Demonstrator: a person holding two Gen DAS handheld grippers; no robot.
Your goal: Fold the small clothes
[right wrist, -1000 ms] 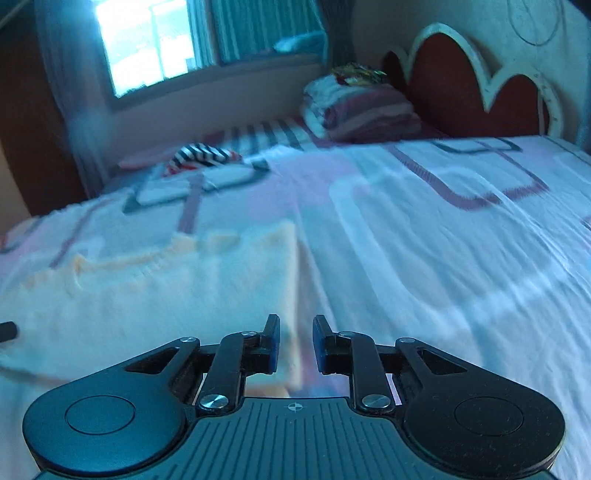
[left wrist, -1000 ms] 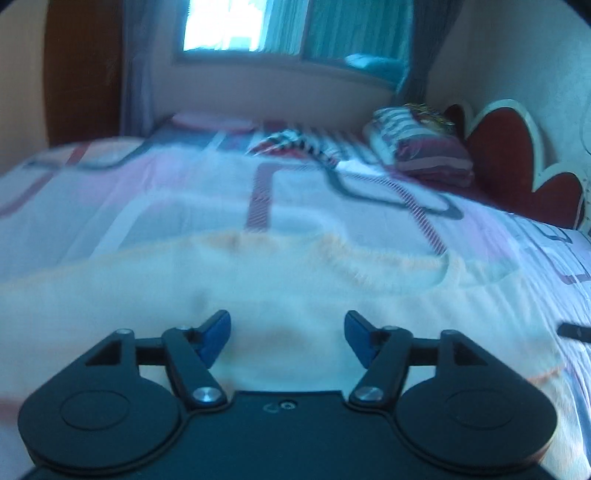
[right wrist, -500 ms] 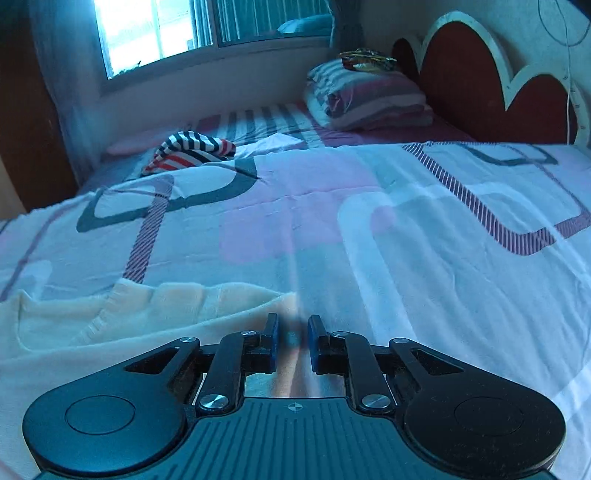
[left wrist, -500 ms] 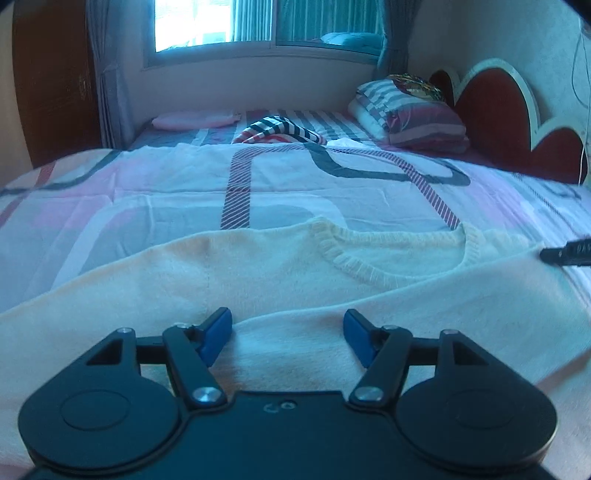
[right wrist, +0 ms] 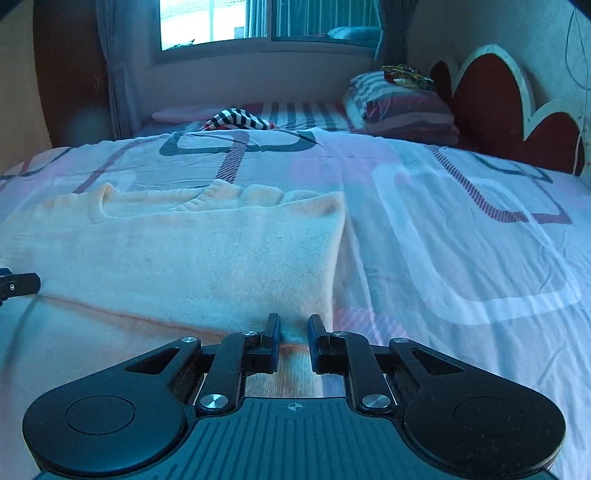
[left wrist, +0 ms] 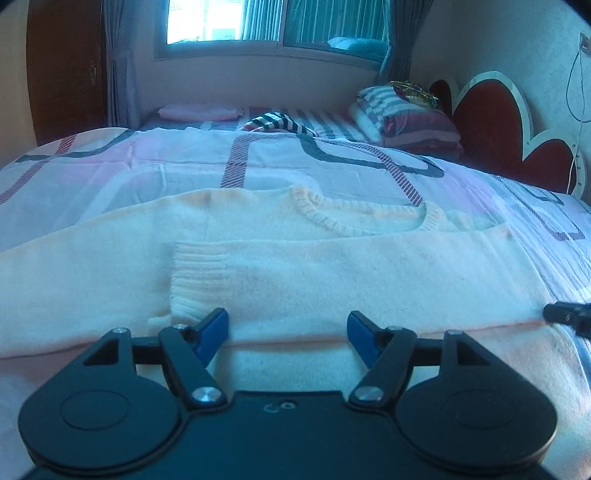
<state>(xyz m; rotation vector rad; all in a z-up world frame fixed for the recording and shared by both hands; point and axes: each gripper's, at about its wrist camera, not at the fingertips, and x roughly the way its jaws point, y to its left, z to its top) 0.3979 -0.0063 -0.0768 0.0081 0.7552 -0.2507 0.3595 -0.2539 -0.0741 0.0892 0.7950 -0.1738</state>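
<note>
A cream sweater (left wrist: 332, 266) lies flat across the bed (right wrist: 461, 240), one sleeve folded over its chest. The left gripper (left wrist: 287, 325) is opening, fingers spread above it. The right gripper (right wrist: 293, 332) seemingly pinches the sweater's right edge.

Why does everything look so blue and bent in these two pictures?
Left wrist view: the bright window blows out white, the room turns bluish, and fisheye bulges the patterned bedspread. Right wrist view: same tint, with the cream knitted sweater sharp, not blurred.
</note>
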